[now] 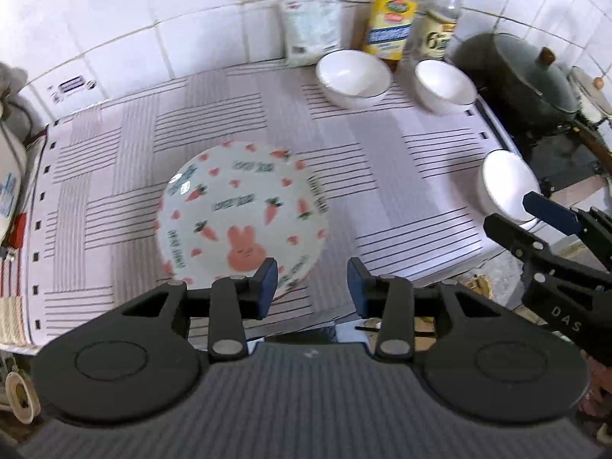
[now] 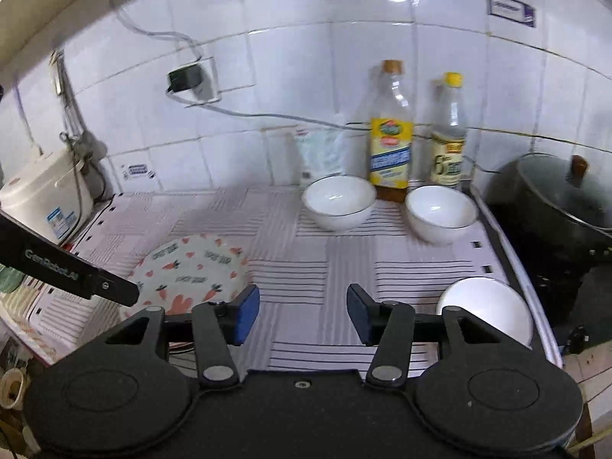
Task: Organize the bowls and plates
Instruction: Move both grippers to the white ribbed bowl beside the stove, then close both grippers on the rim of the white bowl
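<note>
A round plate (image 1: pixel 244 214) printed with a pink rabbit, carrots and hearts lies on the striped mat (image 1: pixel 382 145). My left gripper (image 1: pixel 311 287) hangs open above the plate's near edge, nothing between its blue pads. Two white bowls (image 1: pixel 354 76) (image 1: pixel 443 86) stand at the back of the mat and a third white bowl (image 1: pixel 505 183) sits at its right edge. In the right wrist view my right gripper (image 2: pixel 302 317) is open and empty above the mat, between the plate (image 2: pixel 191 271) on its left and the near bowl (image 2: pixel 485 310) on its right. The two back bowls (image 2: pixel 338 201) (image 2: pixel 440 210) stand apart.
Two bottles (image 2: pixel 390 145) (image 2: pixel 449 145) and a white bag (image 2: pixel 317 153) stand against the tiled wall behind the bowls. A dark lidded pot (image 2: pixel 554 199) sits on the stove at right. A white rice cooker (image 2: pixel 46 199) stands at the left, with a plug and cable (image 2: pixel 187 76) on the wall.
</note>
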The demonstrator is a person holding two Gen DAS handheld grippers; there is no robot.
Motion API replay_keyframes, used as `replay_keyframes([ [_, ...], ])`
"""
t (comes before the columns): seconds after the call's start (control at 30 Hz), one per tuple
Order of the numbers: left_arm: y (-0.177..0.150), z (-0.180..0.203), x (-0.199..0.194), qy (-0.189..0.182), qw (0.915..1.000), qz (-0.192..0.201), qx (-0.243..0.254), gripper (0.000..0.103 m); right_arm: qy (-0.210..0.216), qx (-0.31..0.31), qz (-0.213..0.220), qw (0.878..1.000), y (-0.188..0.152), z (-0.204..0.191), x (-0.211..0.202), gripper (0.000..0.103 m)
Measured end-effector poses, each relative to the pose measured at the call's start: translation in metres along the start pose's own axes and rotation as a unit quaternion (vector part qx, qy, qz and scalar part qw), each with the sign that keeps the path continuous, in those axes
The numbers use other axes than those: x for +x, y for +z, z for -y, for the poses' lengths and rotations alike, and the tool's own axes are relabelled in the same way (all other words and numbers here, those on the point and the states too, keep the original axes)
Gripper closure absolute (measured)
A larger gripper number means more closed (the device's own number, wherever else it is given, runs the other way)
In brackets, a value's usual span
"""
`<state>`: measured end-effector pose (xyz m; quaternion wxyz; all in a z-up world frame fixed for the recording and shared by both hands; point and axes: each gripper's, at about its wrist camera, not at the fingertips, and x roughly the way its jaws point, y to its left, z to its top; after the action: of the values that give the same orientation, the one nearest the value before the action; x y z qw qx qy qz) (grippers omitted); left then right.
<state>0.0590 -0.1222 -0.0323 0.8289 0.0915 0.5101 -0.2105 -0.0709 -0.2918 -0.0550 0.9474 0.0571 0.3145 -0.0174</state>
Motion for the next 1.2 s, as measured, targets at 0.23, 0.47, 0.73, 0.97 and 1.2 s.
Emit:
replay_keyframes([
  [0.23,0.022,0.044,0.013,-0.029,0.9994,0.015,-0.005,0.06,-0.027,0.003,0.0,1.0,-0.007,0.048,-0.003,0.035],
  [0.47,0.035,0.094,0.041,-0.047,0.9985,0.028,-0.007,0.04,-0.043,-0.015,-0.013,0.999,-0.02,0.101,0.008,0.028],
  [0.73,0.048,0.146,0.087,-0.076,0.9968,0.02,-0.01,0.031,-0.046,-0.036,-0.032,0.998,-0.05,0.152,0.032,0.028],
  [0.97,0.057,0.169,0.13,-0.092,0.9955,-0.003,-0.023,0.03,-0.022,-0.053,-0.054,0.997,-0.069,0.173,0.046,0.028],
  [1.2,0.063,0.186,0.166,-0.097,0.9951,-0.015,-0.012,0.032,-0.009,-0.035,-0.058,0.998,-0.083,0.186,0.062,0.009],
])
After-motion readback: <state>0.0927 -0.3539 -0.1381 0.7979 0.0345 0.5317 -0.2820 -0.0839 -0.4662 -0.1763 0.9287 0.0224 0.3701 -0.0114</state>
